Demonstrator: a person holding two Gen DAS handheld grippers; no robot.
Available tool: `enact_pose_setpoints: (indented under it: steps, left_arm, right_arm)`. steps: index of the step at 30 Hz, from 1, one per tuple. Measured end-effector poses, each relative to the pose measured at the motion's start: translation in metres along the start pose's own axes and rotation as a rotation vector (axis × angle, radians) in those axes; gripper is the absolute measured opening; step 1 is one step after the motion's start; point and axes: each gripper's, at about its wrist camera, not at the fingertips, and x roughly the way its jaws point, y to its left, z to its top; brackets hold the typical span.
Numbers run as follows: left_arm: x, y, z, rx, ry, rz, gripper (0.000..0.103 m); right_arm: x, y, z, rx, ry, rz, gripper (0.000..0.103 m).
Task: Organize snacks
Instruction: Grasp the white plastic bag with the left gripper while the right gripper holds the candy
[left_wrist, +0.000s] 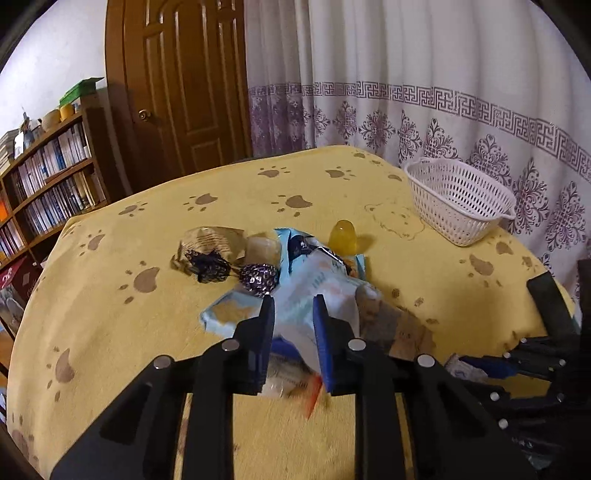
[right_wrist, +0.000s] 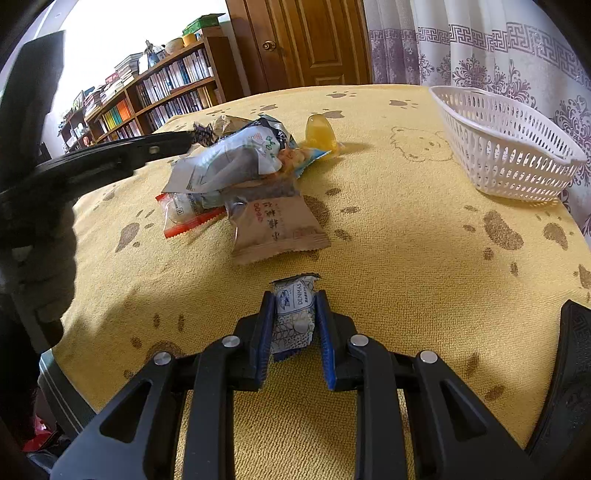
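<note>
A pile of snack packets lies on the yellow paw-print cloth (left_wrist: 406, 280). My left gripper (left_wrist: 293, 306) is shut on a pale blue-and-white packet (left_wrist: 317, 284) at the near side of the pile; from the right wrist view it holds that packet (right_wrist: 229, 162) a little above the others. My right gripper (right_wrist: 294, 301) is shut on a small white-and-blue DENMAS packet (right_wrist: 293, 314), just above the cloth in front of the pile. A white plastic basket (left_wrist: 458, 199) stands empty at the far right; it also shows in the right wrist view (right_wrist: 509, 147).
In the pile: a brown paper-look packet (right_wrist: 280, 229), a red-edged packet (right_wrist: 184, 218), a yellow jelly cup (left_wrist: 344, 238), dark foil candies (left_wrist: 210, 264) and a clear wrapper (left_wrist: 210, 240). A bookshelf (left_wrist: 48, 184), door and curtain stand behind the table.
</note>
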Motion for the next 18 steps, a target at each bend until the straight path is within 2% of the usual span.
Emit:
enact_pose_setpoints:
  steps: [4, 6, 7, 8, 9, 14, 18]
  left_arm:
    - [-0.003, 0.003, -0.003, -0.004, -0.003, 0.020, 0.024]
    - [0.002, 0.003, 0.000, -0.017, 0.022, 0.001, 0.045]
    - [0.003, 0.004, 0.002, -0.020, 0.022, -0.007, 0.070]
    - [0.005, 0.003, 0.004, -0.018, 0.011, -0.027, 0.080]
    - [0.007, 0.000, 0.007, 0.001, 0.001, -0.051, 0.080]
    - [0.035, -0.012, 0.015, 0.101, 0.031, -0.041, 0.080]
    - [0.077, -0.016, 0.010, 0.148, 0.135, -0.042, 0.079]
  right_arm:
    - [0.000, 0.000, 0.000, -0.002, 0.000, -0.003, 0.023]
    - [0.000, 0.001, 0.000, -0.004, 0.000, -0.005, 0.023]
    - [0.000, 0.001, 0.000, -0.004, 0.000, -0.006, 0.023]
    - [0.000, 0.001, 0.000, -0.004, 0.000, -0.006, 0.023]
    - [0.000, 0.001, 0.000, -0.004, 0.000, -0.006, 0.023]
    - [0.000, 0.001, 0.000, -0.005, 0.000, -0.006, 0.023]
    - [0.000, 0.001, 0.000, -0.004, 0.000, -0.006, 0.023]
